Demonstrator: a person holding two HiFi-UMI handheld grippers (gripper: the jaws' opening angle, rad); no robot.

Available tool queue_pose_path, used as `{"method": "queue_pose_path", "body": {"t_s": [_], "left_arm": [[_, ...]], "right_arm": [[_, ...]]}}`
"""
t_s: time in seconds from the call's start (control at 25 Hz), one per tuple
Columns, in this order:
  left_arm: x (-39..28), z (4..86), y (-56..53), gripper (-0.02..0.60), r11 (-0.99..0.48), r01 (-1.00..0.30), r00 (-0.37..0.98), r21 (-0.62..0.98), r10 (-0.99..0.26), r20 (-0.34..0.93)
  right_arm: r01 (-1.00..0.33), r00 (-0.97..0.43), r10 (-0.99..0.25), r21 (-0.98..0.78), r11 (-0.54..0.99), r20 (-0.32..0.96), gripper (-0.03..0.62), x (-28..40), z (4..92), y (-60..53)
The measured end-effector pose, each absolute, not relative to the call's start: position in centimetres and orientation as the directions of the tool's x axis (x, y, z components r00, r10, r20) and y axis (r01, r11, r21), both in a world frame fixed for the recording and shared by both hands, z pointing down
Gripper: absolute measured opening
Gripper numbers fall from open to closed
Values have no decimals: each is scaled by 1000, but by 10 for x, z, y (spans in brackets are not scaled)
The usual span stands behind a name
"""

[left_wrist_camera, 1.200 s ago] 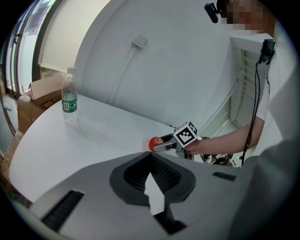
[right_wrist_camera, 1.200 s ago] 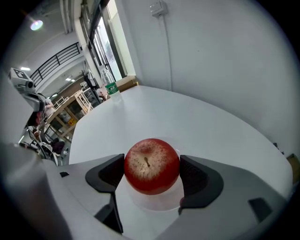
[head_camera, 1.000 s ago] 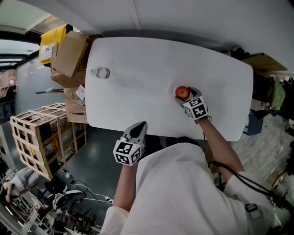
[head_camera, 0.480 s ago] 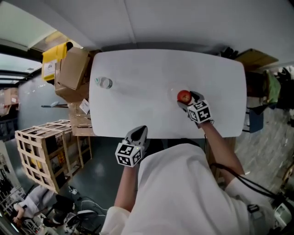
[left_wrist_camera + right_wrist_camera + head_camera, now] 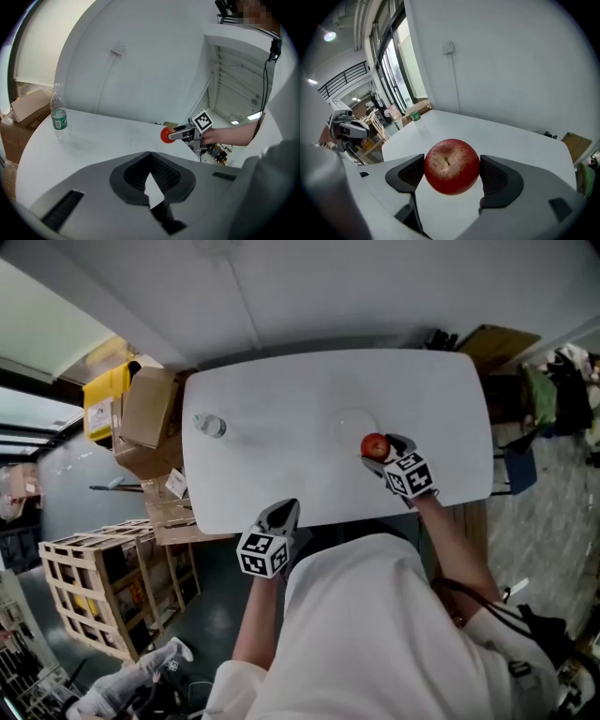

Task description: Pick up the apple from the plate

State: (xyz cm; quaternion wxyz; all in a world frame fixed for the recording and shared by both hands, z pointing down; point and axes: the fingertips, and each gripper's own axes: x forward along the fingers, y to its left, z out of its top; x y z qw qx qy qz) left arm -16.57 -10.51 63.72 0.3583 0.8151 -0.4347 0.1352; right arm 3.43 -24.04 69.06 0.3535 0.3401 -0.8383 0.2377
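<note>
Between the ribbed dark pads (image 5: 494, 177) of the right gripper (image 5: 451, 174) sits a round, glossy red apple (image 5: 450, 159), pinched over the smooth white table (image 5: 281, 418), while the left gripper (image 5: 151, 177) has its jaws pressed together.

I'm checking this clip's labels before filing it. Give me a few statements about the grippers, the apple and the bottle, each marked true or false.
1. The right gripper is closed on the apple. True.
2. The left gripper holds the bottle. False: its jaws are together with nothing between them, and the bottle stands apart on the table.
3. The bottle lies on its side. False: it stands upright.
4. The apple is red. True.
</note>
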Motion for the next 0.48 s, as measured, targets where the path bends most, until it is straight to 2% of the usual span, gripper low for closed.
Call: {"method": "queue_pose_path", "body": {"t_s": [0.48], "left_arm": [[-158, 635, -89, 2, -483, -751, 660, 450, -545, 517]], "right_arm": [[-850, -441, -544, -139, 508, 714, 360, 107, 647, -189]]}}
